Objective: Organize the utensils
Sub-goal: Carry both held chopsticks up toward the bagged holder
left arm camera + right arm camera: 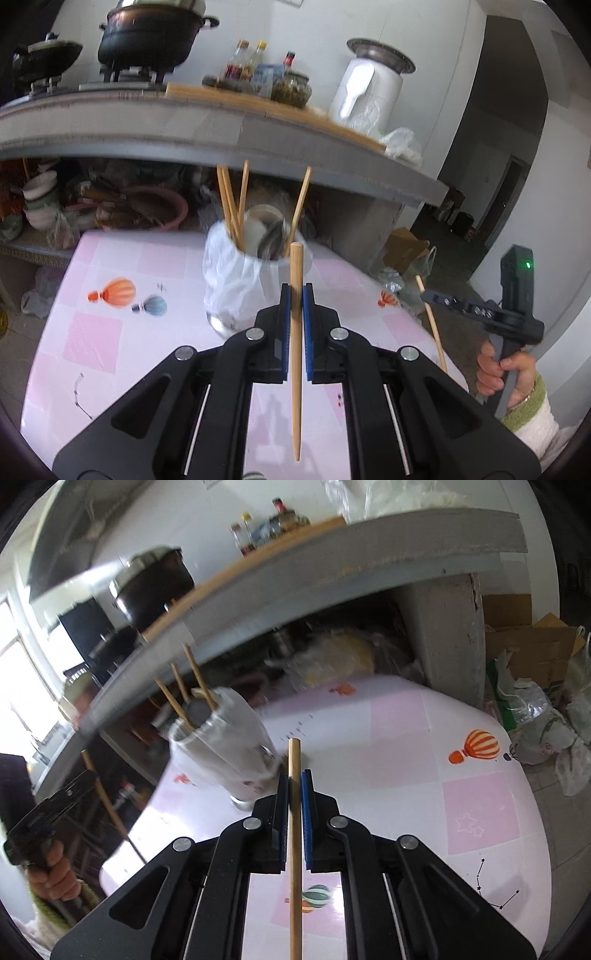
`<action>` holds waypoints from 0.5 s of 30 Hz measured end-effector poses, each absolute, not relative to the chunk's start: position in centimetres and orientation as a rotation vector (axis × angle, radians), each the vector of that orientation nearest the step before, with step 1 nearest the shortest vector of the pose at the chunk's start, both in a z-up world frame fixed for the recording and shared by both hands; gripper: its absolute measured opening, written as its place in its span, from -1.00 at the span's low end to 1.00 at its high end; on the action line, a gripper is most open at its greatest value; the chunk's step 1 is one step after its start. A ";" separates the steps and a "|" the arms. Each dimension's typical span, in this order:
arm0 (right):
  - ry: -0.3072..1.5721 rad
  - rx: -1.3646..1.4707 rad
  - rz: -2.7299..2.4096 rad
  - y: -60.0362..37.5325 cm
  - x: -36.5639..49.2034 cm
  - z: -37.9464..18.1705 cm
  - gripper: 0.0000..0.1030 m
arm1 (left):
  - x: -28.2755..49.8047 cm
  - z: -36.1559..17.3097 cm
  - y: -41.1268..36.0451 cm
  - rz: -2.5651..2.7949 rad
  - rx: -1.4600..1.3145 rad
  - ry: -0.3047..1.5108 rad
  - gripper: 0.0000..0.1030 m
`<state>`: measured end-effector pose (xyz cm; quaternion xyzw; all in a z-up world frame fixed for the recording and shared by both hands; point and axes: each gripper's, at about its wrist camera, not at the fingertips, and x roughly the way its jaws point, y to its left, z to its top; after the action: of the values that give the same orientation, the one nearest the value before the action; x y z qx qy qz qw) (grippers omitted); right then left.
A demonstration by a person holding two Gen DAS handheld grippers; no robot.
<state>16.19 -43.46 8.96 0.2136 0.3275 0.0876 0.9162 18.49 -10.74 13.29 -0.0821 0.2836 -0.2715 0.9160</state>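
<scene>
Left claw (295,291), nearest the lens: jaws closed on a wooden chopstick (296,332), blue pads pinching it a little below its blunt top. Stick stands near upright; tapered tip hangs free above the pink-and-white checked counter (110,332). Balloon prints on the cloth to the left.

Right claw (294,779), own view: likewise clamped tight on a second chopstick (294,830), blunt end poking up past the pads, shaft running down out of frame. From the left view this right claw (424,295) shows at the counter's right edge, gripped by a hand (495,373) in a cuff with a green edge, green light on its body; its chopstick (432,325) slants down across the counter's rim.

Just beyond both claws: utensil holder (236,266), a cylinder wrapped in white plastic, standing on the counter. Already in it: several chopsticks (229,199) leaning outward, and what looks like metal cutlery, blurred. Holder sits straight ahead of the left claw, slightly left of its stick; ahead and left of the right claw (218,738). Neither held stick touches it.

Behind: grey concrete shelf slab (184,133) overhangs the holder's far side, close above the chopstick tips. Under it, stacked bowls (40,199) and a pink basin (166,210). On top, black pot (147,37) on a burner, sauce bottles (251,66), a white appliance (365,88), plastic bags. Cardboard box (528,653) and bags on the floor at right.
</scene>
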 end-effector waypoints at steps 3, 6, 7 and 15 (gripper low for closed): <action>0.645 0.463 0.200 -43.6 15.6 9.7 -0.87 | 18.9 15.4 -10.5 -0.555 -0.171 0.536 -0.89; 0.620 0.468 0.210 -43.7 15.2 10.5 -0.87 | 19.7 17.8 -10.5 -0.542 -0.172 0.479 -0.89; 0.616 0.469 0.215 -43.7 15.0 10.5 -0.87 | 20.0 18.5 -10.5 -0.538 -0.173 0.461 -0.89; 0.615 0.469 0.237 -43.2 14.7 10.8 -0.87 | 23.9 24.6 -11.0 -0.517 -0.195 0.335 -0.89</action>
<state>14.71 -43.19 10.81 0.2284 0.2994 0.1151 0.9192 23.94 -11.03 24.60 -0.0960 0.1644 -0.2542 0.9482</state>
